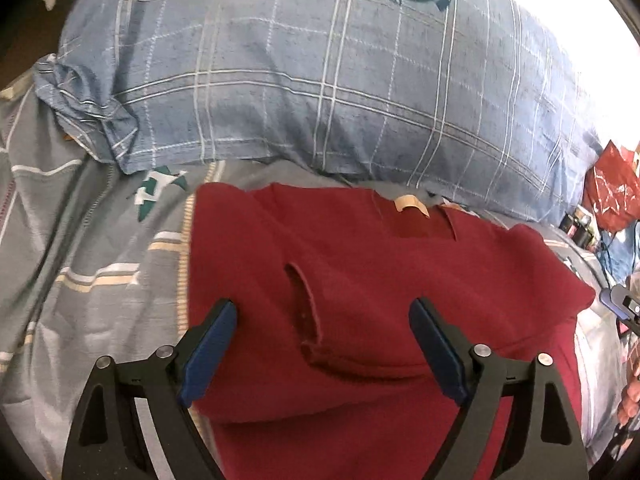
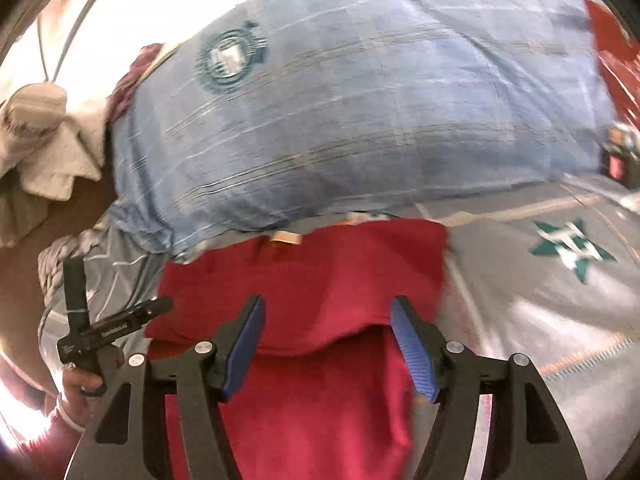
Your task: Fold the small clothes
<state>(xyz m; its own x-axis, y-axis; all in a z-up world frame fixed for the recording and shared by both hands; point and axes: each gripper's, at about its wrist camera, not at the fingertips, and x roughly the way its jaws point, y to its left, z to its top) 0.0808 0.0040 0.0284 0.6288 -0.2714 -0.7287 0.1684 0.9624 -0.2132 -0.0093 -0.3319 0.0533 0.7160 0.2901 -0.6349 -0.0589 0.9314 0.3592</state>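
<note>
A red garment (image 1: 360,264) (image 2: 304,272) lies folded on the bed, its collar label toward the pillow and a folded edge running across its middle. My left gripper (image 1: 324,304) stands open over the garment's left half, and no cloth is pinched between its blue pads. My right gripper (image 2: 330,300) is open too, its fingers on either side of the fold edge, with the cloth lying under them. In the right wrist view the left gripper (image 2: 120,282) shows at the left, held in a hand (image 2: 80,384).
A large blue plaid pillow (image 1: 320,80) (image 2: 360,120) lies right behind the garment. The grey bedsheet (image 1: 80,260) (image 2: 540,300) with star prints spreads on both sides. A red bag (image 1: 612,192) sits at one end of the pillow and crumpled white cloth (image 2: 48,140) at the other.
</note>
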